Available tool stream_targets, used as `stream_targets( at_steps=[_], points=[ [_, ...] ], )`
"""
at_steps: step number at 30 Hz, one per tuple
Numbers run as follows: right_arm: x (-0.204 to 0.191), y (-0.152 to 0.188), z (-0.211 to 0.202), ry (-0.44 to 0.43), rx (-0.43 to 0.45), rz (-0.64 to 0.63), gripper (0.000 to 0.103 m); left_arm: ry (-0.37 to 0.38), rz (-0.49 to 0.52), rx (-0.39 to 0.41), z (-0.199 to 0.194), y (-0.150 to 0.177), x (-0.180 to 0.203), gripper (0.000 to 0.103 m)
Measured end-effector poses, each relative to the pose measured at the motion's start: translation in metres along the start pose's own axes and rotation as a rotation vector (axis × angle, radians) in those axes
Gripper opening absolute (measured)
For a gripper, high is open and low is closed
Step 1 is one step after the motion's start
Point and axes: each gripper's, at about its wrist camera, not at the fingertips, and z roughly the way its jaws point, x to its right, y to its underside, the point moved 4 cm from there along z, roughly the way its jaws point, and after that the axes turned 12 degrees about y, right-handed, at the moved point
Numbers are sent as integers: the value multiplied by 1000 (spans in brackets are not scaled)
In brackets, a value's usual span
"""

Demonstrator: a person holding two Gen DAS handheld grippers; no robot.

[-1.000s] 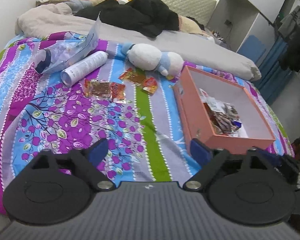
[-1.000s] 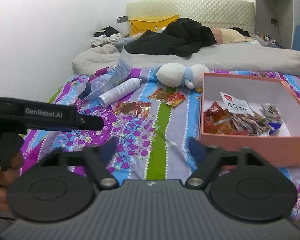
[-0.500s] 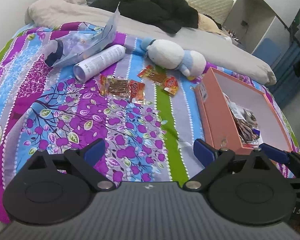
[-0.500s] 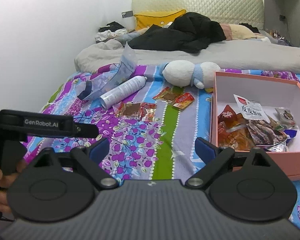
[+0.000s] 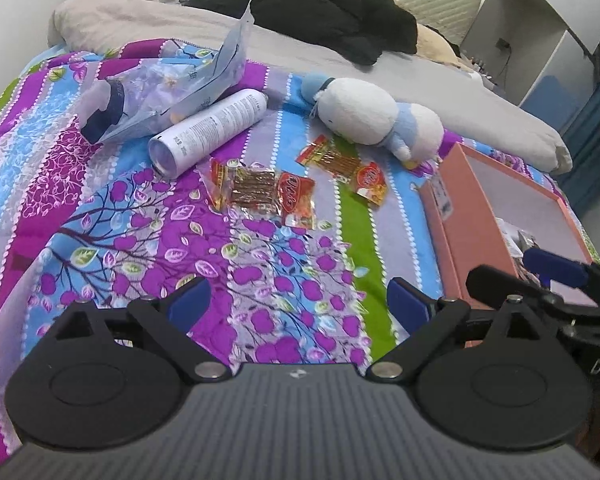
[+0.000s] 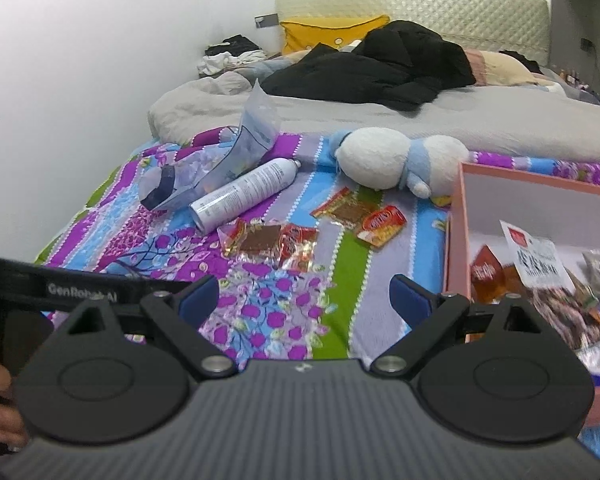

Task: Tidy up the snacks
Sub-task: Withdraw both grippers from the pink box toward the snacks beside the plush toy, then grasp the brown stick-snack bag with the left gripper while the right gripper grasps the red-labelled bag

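Two snack packets lie on the flowered bedspread: a nearer one and a farther one beside the plush toy. A pink box at the right holds several snack packets. My left gripper is open and empty, above the bedspread short of the nearer packet. My right gripper is open and empty, left of the box. The right gripper also shows at the right edge of the left wrist view.
A white spray can and a clear plastic bag lie at the back left. A white and blue plush toy lies behind the packets. Black clothes and pillows lie farther back.
Both grippers have moved forward over the bed toward the loose packets. The packets and box look larger and nearer. Both stay open.
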Motion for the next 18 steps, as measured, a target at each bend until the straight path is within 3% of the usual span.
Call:
stream_targets(
  at_steps=[14, 18],
  points=[
    [-5, -36, 91, 5, -20, -53, 93, 12, 43, 2, 69, -32, -32, 94],
    [-4, -46, 128, 6, -63, -45, 93, 14, 66, -5, 95, -41, -41, 94]
  ],
)
